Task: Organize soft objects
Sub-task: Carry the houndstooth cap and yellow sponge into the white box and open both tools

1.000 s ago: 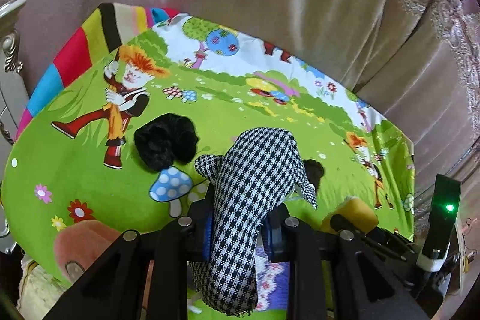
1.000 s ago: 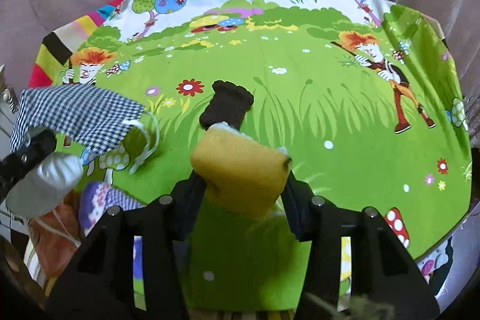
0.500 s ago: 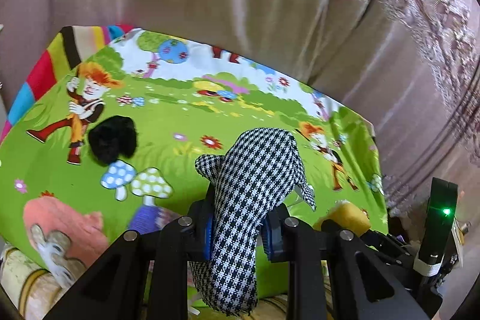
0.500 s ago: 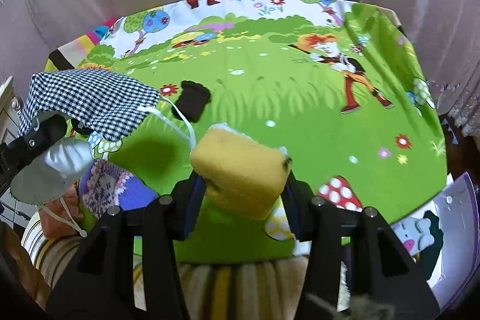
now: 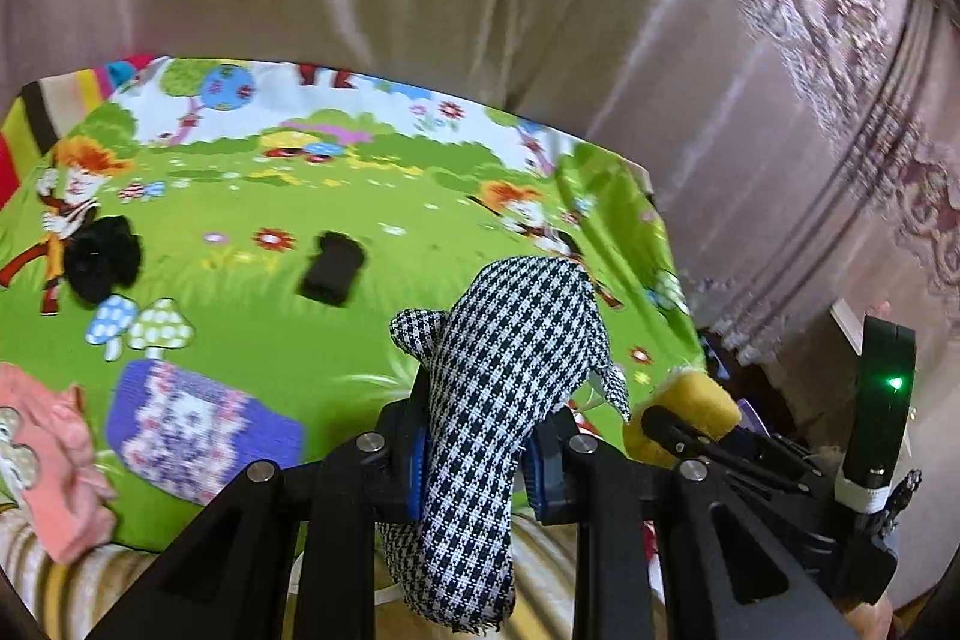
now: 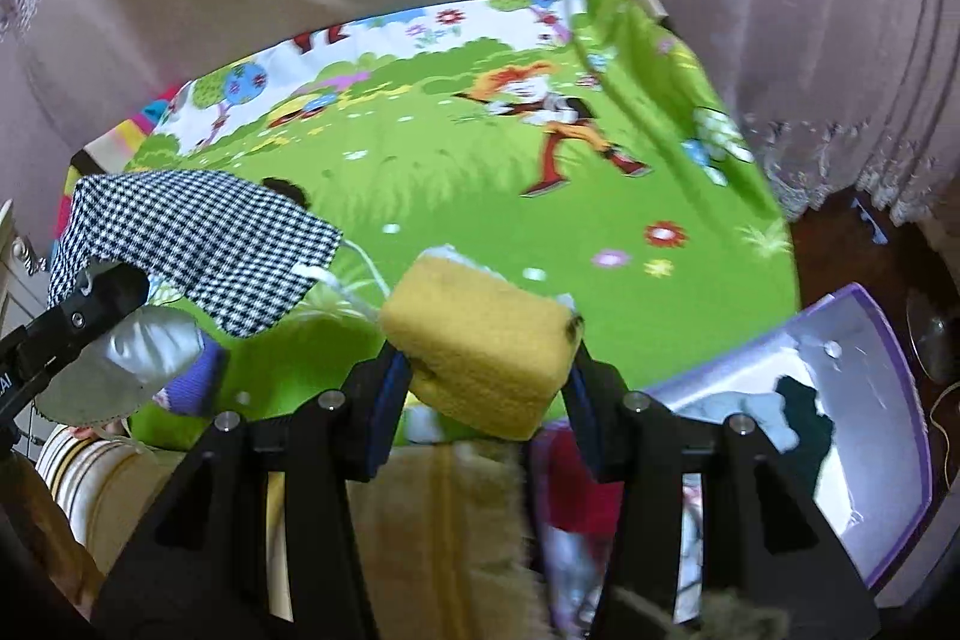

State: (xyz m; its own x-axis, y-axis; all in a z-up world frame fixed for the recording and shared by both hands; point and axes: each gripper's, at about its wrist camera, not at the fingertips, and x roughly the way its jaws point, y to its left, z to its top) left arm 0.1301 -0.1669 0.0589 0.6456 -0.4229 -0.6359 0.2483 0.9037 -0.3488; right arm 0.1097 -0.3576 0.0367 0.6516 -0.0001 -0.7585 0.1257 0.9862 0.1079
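Left gripper clamps checked mask; right gripper clamps yellow sponge.

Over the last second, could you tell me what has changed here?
Both grippers pulled back toward the near right edge of the cloth, bringing a purple-rimmed bin into the right view. Nothing was released: the checked mask and yellow sponge remain clamped.
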